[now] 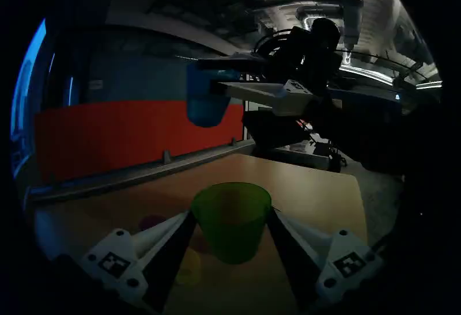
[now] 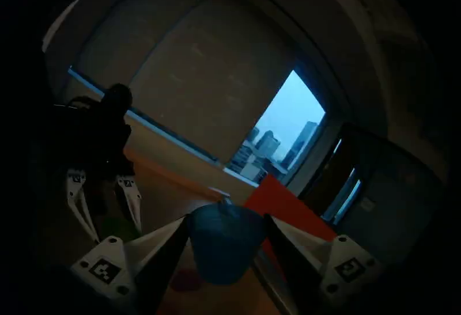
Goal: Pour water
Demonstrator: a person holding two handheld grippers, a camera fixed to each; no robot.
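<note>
Green cup [image 1: 231, 223] clamped in left gripper [image 1: 230, 216], low over desk [image 1: 311, 188]. Blue cup [image 1: 206, 105] pinched by right gripper [image 2: 226, 217], raised ahead. Bring lip over green mouth, tilt slowly, hold green level.

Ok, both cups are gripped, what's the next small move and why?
Probably bring the blue cup closer and down over the green cup before tipping. It hangs high and beyond the green cup's open mouth, so pouring now would likely miss.
</note>
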